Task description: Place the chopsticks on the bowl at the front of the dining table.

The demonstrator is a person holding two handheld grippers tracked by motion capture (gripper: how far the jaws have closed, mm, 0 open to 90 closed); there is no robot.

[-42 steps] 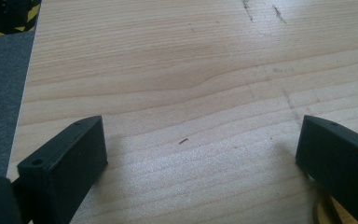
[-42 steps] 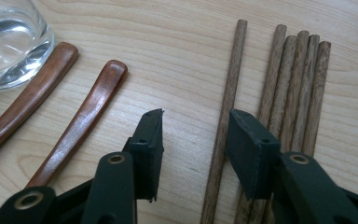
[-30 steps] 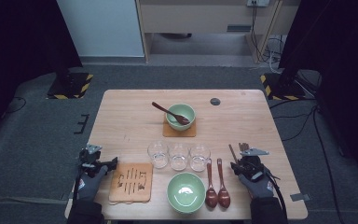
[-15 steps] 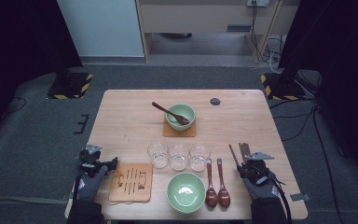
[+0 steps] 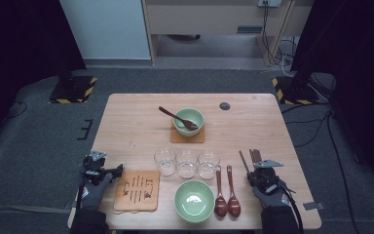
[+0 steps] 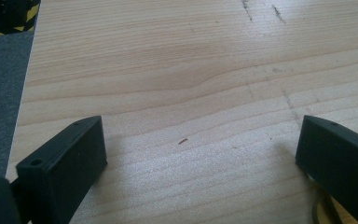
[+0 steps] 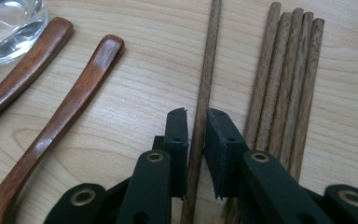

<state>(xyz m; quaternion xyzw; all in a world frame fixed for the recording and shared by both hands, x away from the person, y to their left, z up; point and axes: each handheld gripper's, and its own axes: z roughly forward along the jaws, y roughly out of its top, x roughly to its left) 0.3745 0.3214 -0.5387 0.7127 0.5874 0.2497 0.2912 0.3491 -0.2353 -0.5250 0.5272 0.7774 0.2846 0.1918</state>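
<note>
The right gripper (image 7: 196,119) has just been closing its jaws around a single chopstick (image 7: 204,93) that's lying on the desk (image 7: 135,84), just beside the other chopsticks (image 7: 289,74). Looks like it's pinching it, though contact is hard to confirm. The left gripper (image 6: 200,149) is sitting spread wide over bare wood.

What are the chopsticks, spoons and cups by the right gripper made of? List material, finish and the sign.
Chopsticks: apparently unvarnished dark wood, matte, open grain.
Spoons: reddish wood, seemingly lacquered, smooth sheen.
Cups: clear, probably glass; table visible through them.
</note>
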